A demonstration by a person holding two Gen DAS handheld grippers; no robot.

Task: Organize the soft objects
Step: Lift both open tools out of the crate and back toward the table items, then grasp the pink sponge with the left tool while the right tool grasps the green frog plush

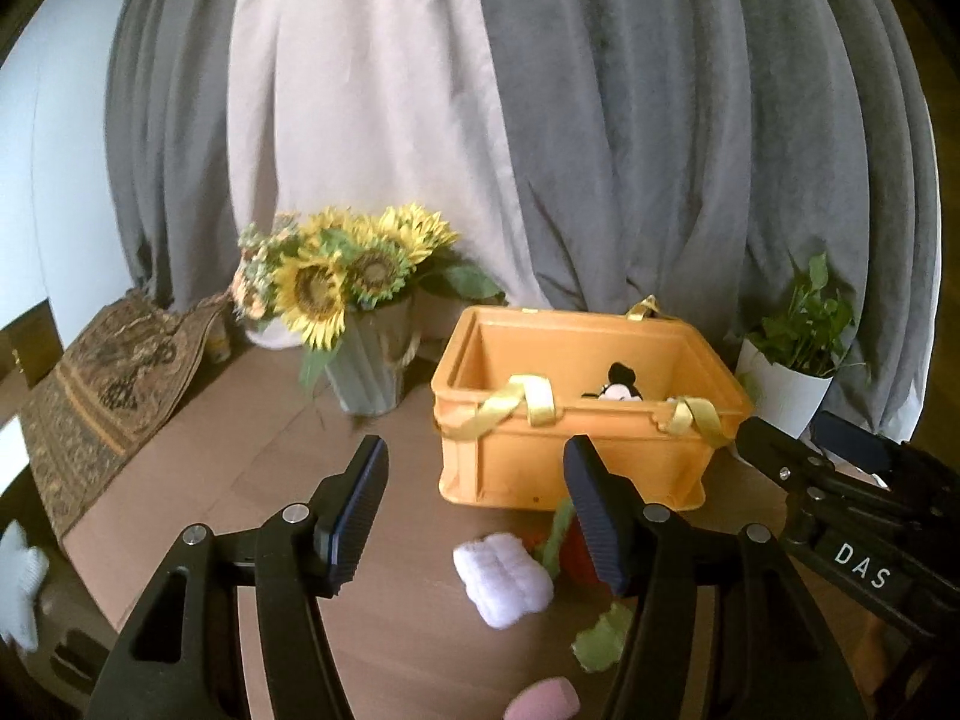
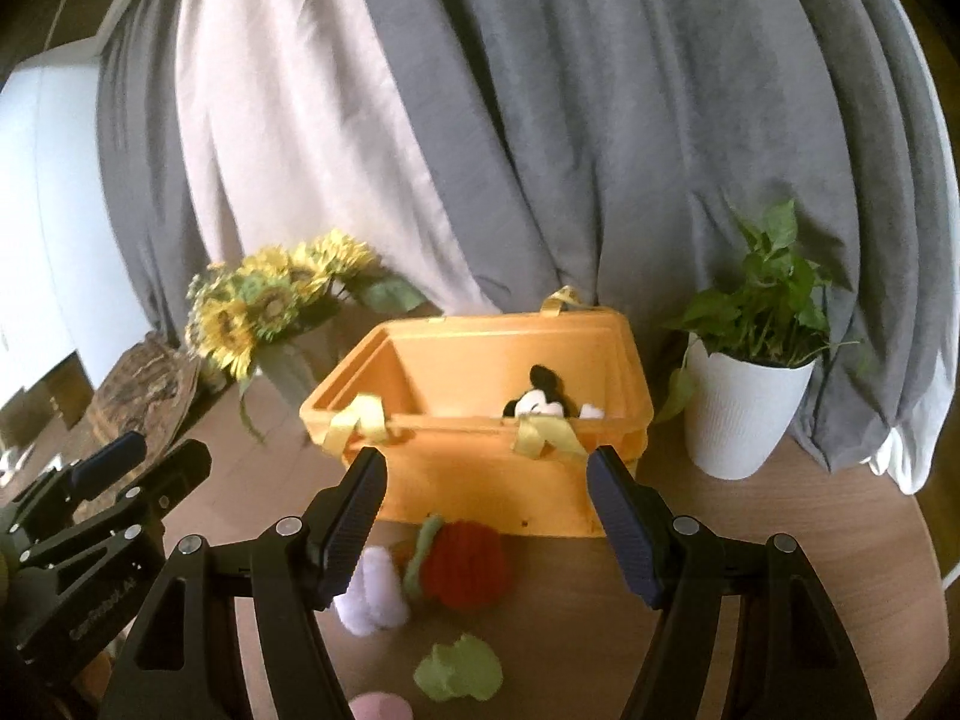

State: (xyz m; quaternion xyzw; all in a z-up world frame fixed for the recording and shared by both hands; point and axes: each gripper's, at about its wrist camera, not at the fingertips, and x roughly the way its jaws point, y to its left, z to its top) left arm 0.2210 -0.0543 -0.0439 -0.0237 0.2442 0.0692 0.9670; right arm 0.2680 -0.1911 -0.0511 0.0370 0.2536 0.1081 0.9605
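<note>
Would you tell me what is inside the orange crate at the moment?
A black-and-white mouse plush lies inside the orange crate, against its near wall. A bit of white shows beside it. The near wall hides the crate's floor, so anything lower cannot be seen.

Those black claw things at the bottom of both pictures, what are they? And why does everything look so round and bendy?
They are grabbers, like big tongs, and a person holds one in each hand. Each carries a small camera looking along its two fingers, and the lens bends the view. One picture comes from the left gripper, the other from the right gripper. Both are open and hold nothing. On the brown table stands an orange box with a black-and-white mouse toy already inside. In front of it lie soft toys: a white fluffy one, a red one, a green one and a pink one. Sunflowers and a potted plant stand beside the box.
</note>
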